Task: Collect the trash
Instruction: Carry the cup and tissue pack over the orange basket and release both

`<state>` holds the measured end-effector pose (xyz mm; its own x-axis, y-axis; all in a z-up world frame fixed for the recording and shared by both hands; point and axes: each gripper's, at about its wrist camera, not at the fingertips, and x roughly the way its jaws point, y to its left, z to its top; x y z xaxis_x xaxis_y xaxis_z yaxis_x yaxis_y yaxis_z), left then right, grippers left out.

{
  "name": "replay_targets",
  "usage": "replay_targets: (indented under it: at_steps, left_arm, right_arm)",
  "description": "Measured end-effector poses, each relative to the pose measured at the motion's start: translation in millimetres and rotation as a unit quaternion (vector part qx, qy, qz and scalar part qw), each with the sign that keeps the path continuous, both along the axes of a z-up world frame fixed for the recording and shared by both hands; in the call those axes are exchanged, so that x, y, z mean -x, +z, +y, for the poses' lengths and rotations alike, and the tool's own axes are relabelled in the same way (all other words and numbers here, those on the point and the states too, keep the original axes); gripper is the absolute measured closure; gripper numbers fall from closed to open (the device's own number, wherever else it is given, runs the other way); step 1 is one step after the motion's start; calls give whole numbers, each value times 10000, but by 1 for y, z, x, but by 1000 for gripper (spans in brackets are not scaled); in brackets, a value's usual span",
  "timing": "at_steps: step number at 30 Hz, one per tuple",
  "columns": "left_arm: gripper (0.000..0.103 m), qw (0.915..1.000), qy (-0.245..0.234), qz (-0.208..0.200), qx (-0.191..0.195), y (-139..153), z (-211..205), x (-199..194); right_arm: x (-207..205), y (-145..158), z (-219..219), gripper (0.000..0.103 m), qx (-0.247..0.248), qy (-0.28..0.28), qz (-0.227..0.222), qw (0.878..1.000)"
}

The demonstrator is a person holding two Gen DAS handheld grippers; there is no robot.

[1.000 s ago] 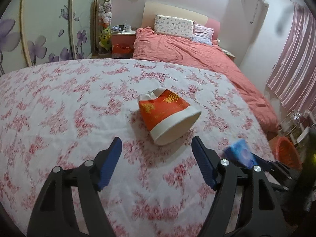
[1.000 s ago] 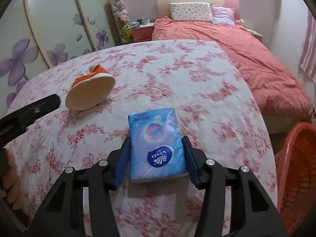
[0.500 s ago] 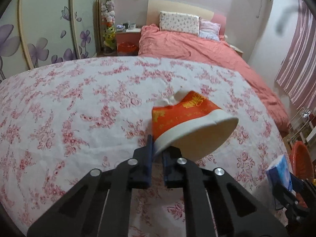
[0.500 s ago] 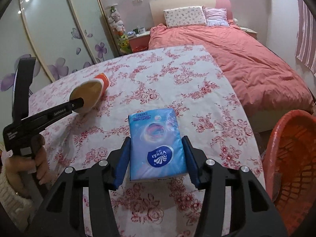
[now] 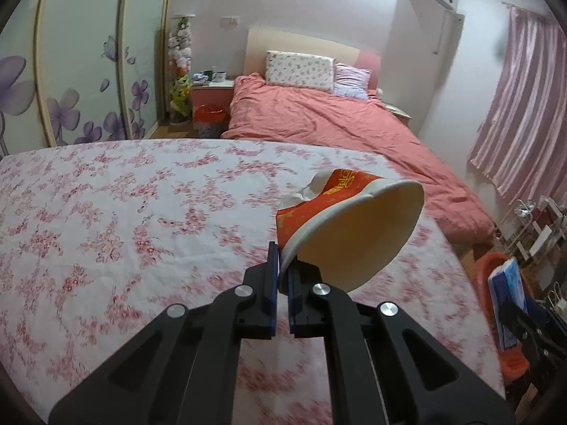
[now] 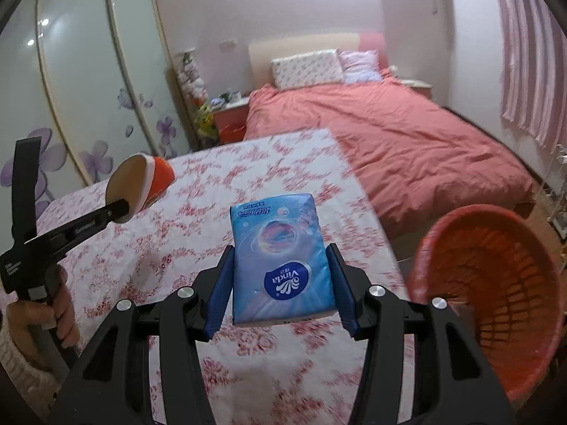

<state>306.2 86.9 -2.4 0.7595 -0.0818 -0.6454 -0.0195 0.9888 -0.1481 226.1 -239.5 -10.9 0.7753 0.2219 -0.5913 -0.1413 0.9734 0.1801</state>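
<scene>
My left gripper [image 5: 281, 269] is shut on the rim of a crushed red and white paper cup [image 5: 340, 212] and holds it in the air above the floral table [image 5: 106, 212]. The cup [image 6: 140, 186] and left gripper [image 6: 117, 212] also show at the left of the right wrist view. My right gripper [image 6: 281, 276] is shut on a blue Vinda tissue pack [image 6: 280, 258], held above the table's right edge. An orange mesh trash basket [image 6: 496, 283] stands just right of it, below table height. The pack [image 5: 505, 304] and basket [image 5: 492, 265] show at the right of the left wrist view.
A bed with a pink duvet [image 6: 407, 141] lies beyond the table. A sliding wardrobe with flower prints [image 5: 71, 88] fills the left wall. A nightstand [image 5: 211, 95] and pink curtains [image 5: 524, 124] stand further off. A wire rack [image 5: 538, 226] is at the right.
My left gripper closed on the cup's rim and lifted it off the table. My right gripper rose and moved toward the basket with the tissue pack.
</scene>
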Motion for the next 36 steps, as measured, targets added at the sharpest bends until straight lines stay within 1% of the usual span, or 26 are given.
replay_targets:
  at_steps: [2, 8, 9, 14, 18, 24, 30, 36]
  left_arm:
    - [98, 9999, -115, -39, 24, 8, -10, 9]
    - [98, 9979, -610, -142, 150, 30, -54, 37]
    - [98, 9974, -687, -151, 171, 32, -62, 40]
    - [98, 9932, -1115, -228, 237, 43, -102, 59]
    - [98, 9888, -1445, -214, 313, 47, -135, 69]
    - [98, 9816, -1863, -177, 375, 45, -178, 81]
    - [98, 9756, -2163, -104, 368, 38, -212, 84]
    - [98, 9705, -2384, -19, 357, 30, -240, 83]
  right_arm:
    - [7, 6, -5, 52, 15, -114, -96, 9999]
    - [35, 23, -41, 52, 18, -786, -400, 9961]
    - [42, 26, -52, 52, 55, -998, -467, 9939]
    - [58, 32, -77, 52, 65, -1488, -607, 9870]
    - [67, 34, -99, 52, 27, -1837, -710, 9804]
    - [74, 31, -125, 52, 8, -2191, -782, 9726]
    - [79, 27, -139, 52, 83, -2358, -859, 9680]
    - [84, 22, -154, 52, 2, -2482, -881, 9647]
